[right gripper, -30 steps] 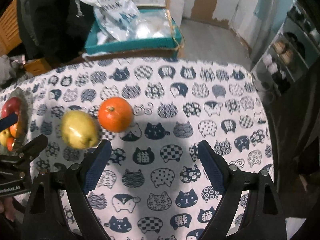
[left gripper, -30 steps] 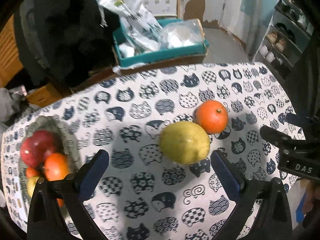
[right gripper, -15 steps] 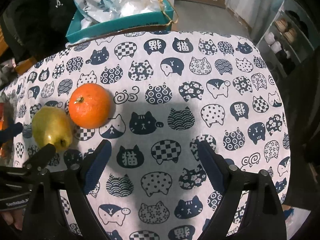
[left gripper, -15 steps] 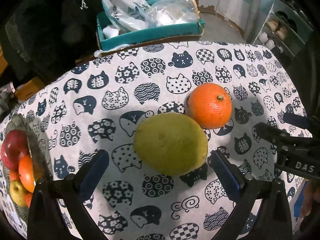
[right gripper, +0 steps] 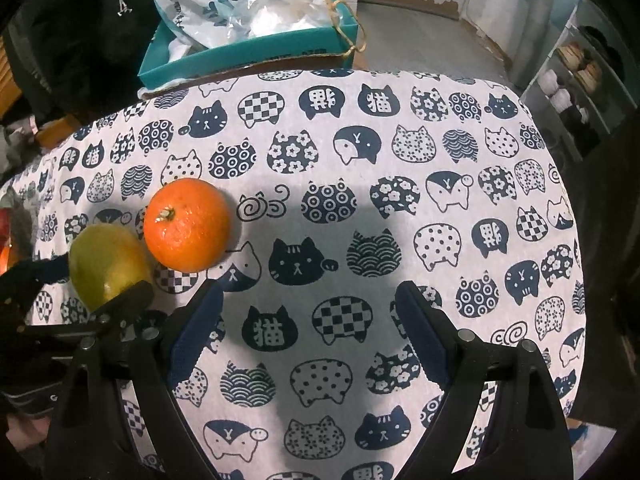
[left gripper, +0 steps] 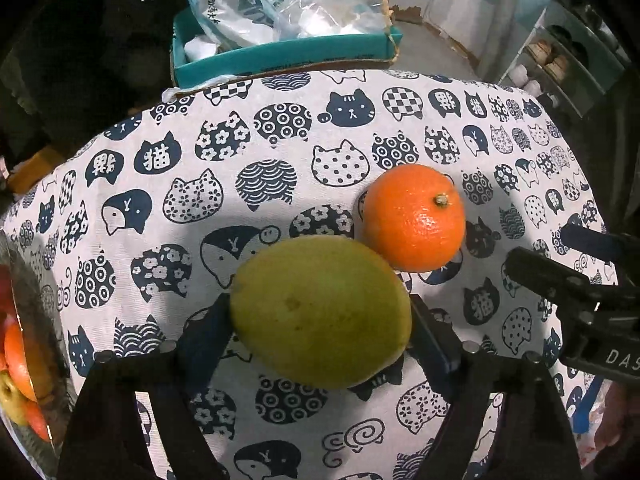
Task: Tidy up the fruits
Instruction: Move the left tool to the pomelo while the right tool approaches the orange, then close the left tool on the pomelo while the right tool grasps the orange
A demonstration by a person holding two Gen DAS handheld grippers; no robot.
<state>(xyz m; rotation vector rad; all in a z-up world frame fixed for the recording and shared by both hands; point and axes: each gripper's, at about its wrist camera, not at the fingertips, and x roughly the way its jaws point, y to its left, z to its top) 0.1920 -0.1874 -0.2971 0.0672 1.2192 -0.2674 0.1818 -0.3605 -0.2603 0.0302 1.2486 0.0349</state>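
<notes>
The left gripper (left gripper: 320, 320) brackets the yellow-green fruit (left gripper: 321, 312), fingers at its sides; full clamping cannot be confirmed. Its long axis runs finger to finger. The orange (left gripper: 414, 218) touches it front-right. The right gripper (right gripper: 310, 320) stands open, empty.

A large, smooth yellow-green oval fruit (left gripper: 320, 312) lies between the left hand-held gripper (left gripper: 320, 324) fingers. Just beyond, up and right, a round dimpled orange (left gripper: 414, 218) rests, stem up.
</notes>
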